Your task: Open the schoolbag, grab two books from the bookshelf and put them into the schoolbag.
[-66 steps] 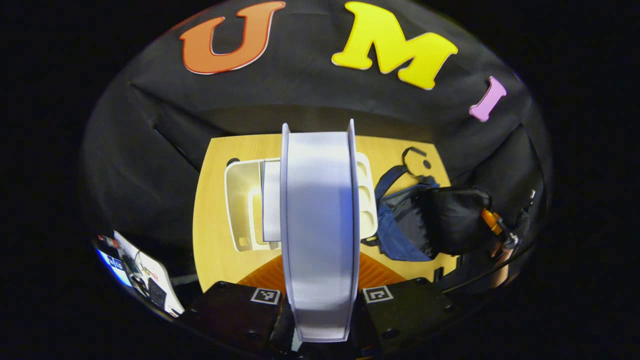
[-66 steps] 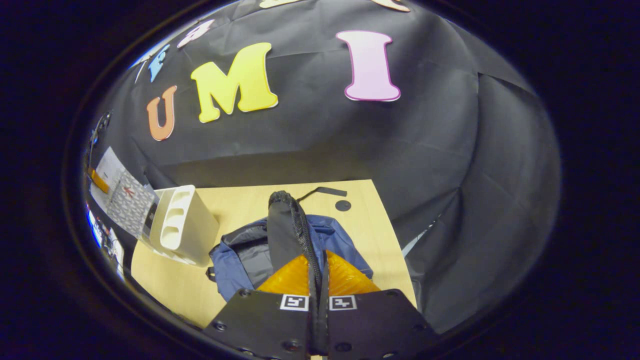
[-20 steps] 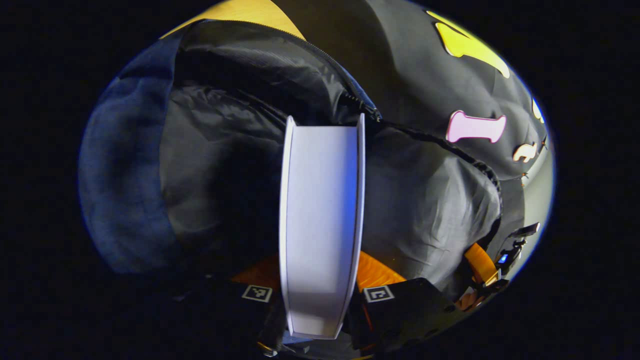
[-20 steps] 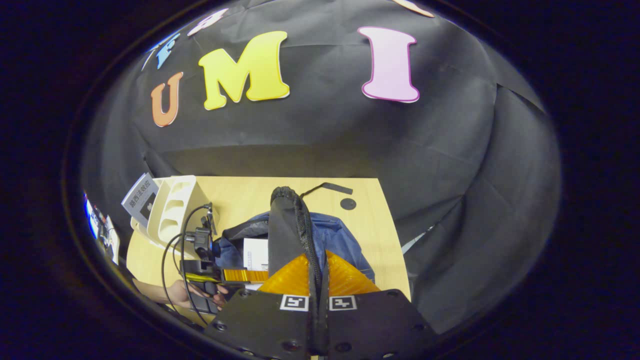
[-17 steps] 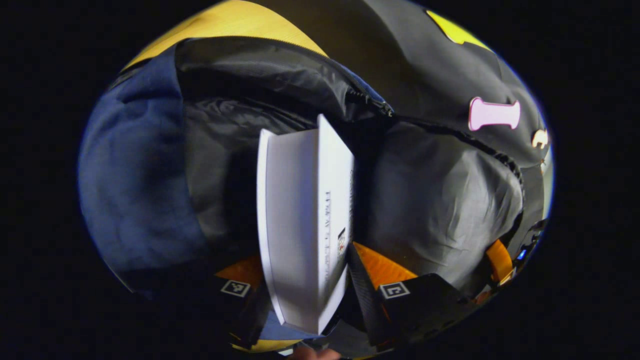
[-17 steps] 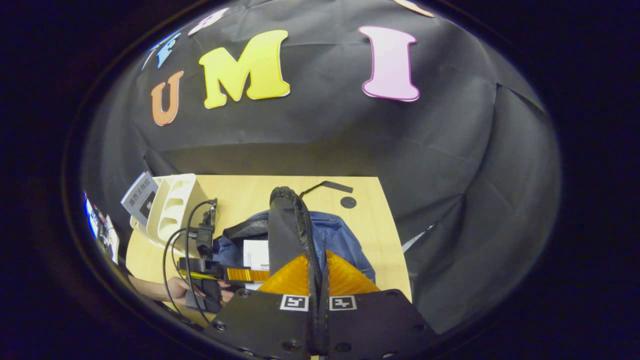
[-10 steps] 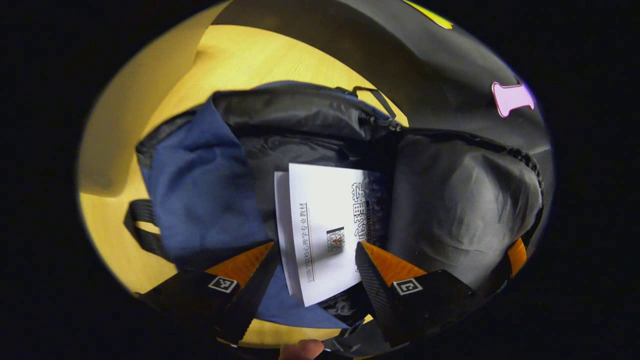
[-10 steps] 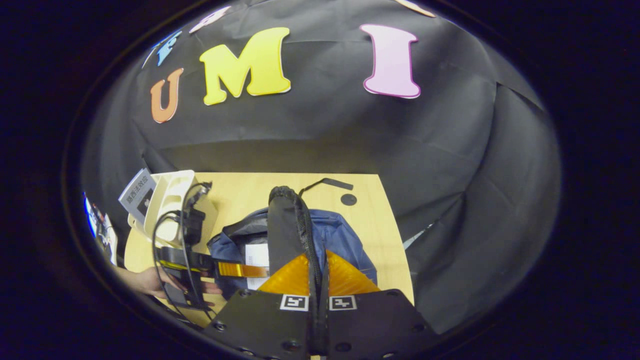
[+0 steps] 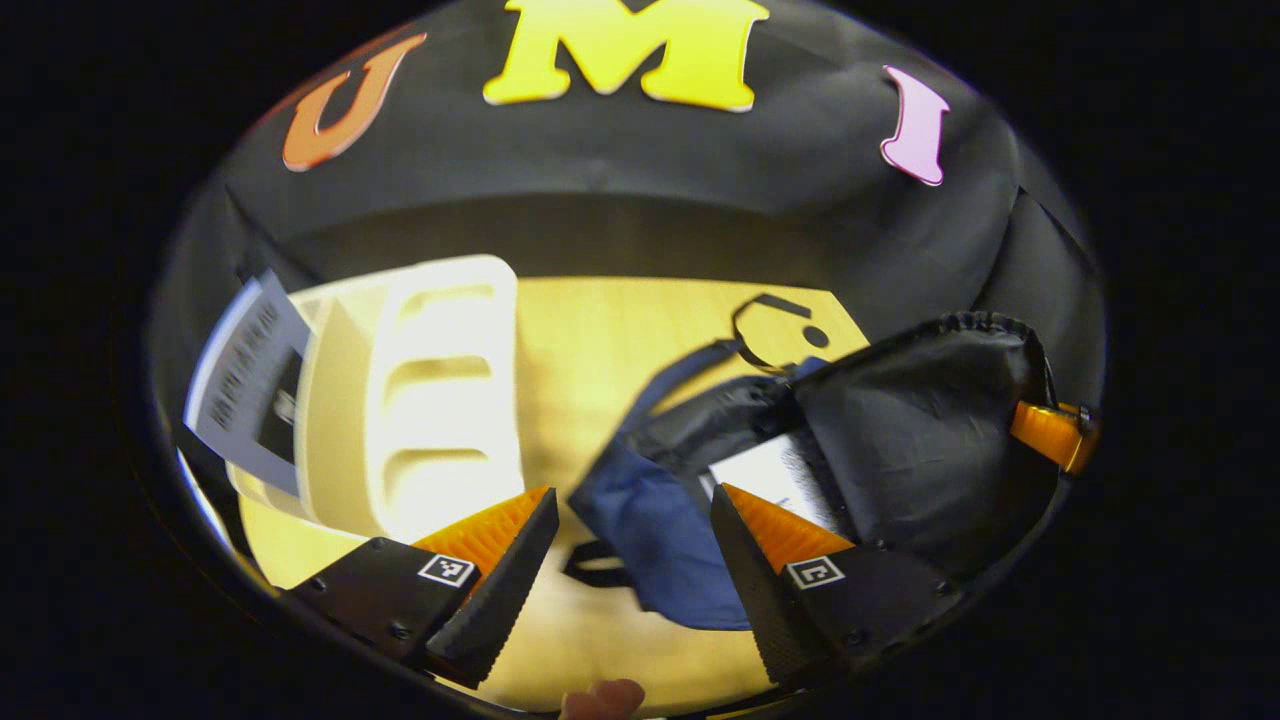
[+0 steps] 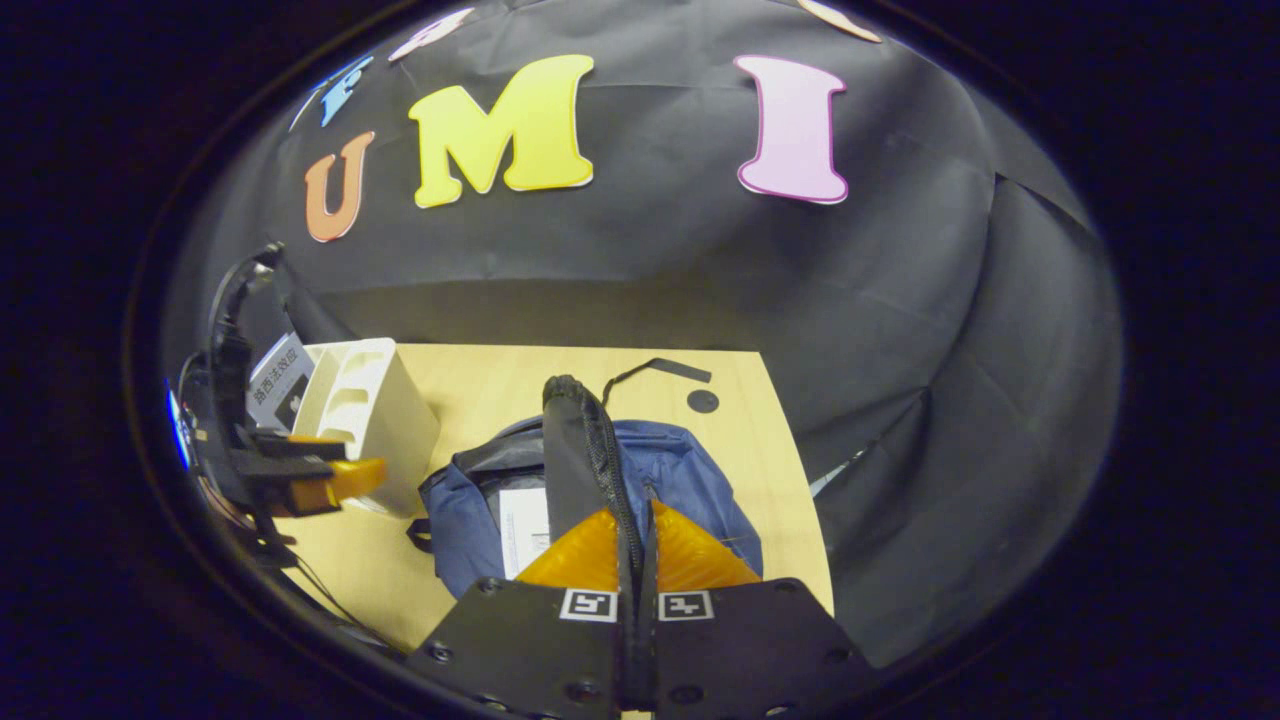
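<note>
The left gripper (image 9: 632,560) has let go of the book it held a second ago; its jaws now stand apart with nothing between them, drawn back above the tabletop (image 9: 600,330). The right gripper (image 10: 636,560) stays clamped on the schoolbag flap (image 10: 572,450), holding it up. The blue schoolbag (image 10: 680,480) lies open on the tabletop with the white book (image 10: 524,530) inside. A second book (image 9: 245,385) leans in the cream bookshelf (image 9: 420,390) beside it; its cover print is too blurred to read.
</note>
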`<state>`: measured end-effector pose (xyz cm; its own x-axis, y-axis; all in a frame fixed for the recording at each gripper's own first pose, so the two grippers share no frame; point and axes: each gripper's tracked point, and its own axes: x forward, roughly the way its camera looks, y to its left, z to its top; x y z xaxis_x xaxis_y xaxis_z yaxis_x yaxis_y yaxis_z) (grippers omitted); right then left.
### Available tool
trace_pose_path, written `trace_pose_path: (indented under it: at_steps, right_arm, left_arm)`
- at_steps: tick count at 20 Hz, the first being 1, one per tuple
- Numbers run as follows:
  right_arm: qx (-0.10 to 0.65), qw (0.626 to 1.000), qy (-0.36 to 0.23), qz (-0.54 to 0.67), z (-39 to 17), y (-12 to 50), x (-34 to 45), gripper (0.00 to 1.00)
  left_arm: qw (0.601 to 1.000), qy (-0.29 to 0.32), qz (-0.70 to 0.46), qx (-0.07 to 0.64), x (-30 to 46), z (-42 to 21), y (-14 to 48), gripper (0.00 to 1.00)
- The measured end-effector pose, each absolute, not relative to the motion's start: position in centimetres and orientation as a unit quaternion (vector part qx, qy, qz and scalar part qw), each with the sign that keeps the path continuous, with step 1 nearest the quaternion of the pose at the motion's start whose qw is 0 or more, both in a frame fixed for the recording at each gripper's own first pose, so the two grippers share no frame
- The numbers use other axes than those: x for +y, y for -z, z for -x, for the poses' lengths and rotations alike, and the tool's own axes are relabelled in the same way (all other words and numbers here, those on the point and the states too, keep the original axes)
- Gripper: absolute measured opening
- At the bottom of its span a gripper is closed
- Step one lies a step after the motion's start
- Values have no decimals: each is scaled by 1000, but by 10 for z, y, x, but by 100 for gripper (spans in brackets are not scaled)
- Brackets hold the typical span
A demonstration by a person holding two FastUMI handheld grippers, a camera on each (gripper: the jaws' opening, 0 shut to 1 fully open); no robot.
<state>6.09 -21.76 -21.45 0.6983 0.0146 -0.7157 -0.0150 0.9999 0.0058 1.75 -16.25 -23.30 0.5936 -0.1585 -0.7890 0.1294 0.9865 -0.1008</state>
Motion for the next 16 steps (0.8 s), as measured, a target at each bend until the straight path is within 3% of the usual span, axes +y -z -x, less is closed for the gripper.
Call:
trace_pose_path:
  at_steps: [6,16]
  right_arm:
    - [388,922,-6,17,-55,216,-200,1]
    - [390,921,-6,23,-45,216,-172,1]
  left_arm:
    - [932,21,-32,360,-70,-16,157,98]
    - [919,-3,5,393,46,-16,111,98]
